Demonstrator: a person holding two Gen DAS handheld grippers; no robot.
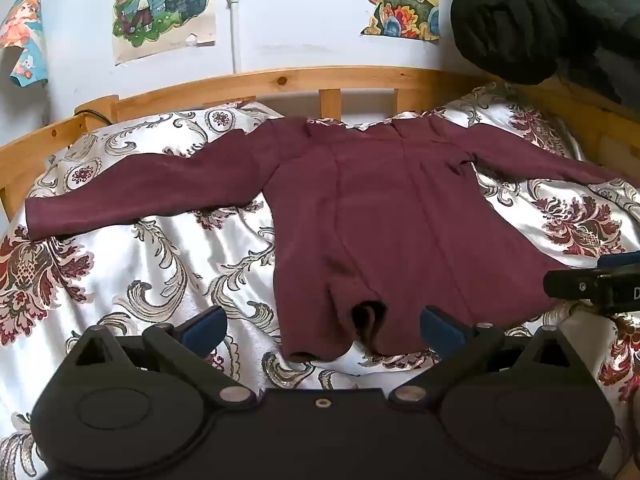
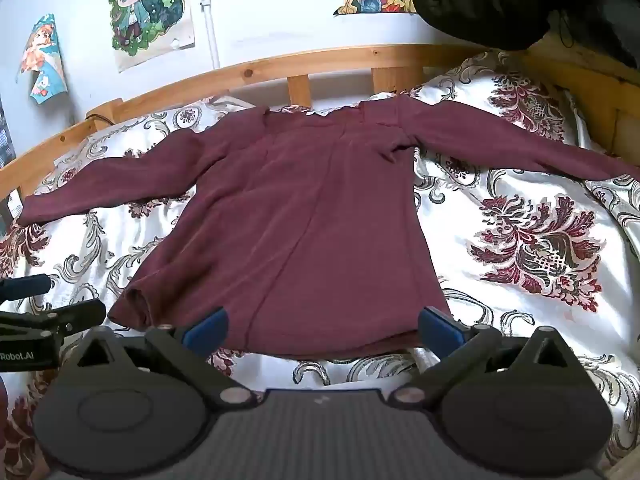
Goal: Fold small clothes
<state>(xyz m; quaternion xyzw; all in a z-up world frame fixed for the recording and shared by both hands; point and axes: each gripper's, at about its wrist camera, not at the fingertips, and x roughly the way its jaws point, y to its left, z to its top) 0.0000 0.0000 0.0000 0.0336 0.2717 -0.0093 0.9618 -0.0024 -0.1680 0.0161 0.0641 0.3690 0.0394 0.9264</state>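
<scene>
Looking down both wrist cameras, I had each pair of jaws spread wide and holding nothing. The left gripper point(image 1: 322, 330) hovered over the near-left corner of the maroon shirt point(image 1: 384, 216), where the hem point(image 1: 320, 354) was rucked up into a small fold. The right gripper point(image 2: 322, 330) sat over the hem's middle-to-right stretch, the shirt's bottom edge lying just ahead of its blue fingertips point(image 2: 438, 326).

The shirt lay flat, hem toward me and collar toward the headboard, so its long axis ran straight away from both grippers. Its 2 sleeves stretched sideways across that axis: the left sleeve point(image 1: 136, 196) reached well out to my left, the right sleeve point(image 2: 520, 144) to my right. I judged each gripper nearer its own side's hem corner, which suited a first fold begun from the bottom edge or from the sleeves.

Under it was a glossy floral bedspread point(image 1: 140, 264), wrinkled and probably slippery. Beyond stood a wooden bed frame point(image 1: 280, 78), a white wall with cartoon posters point(image 1: 164, 4), and a dark garment point(image 1: 532, 20) hanging at upper right.
</scene>
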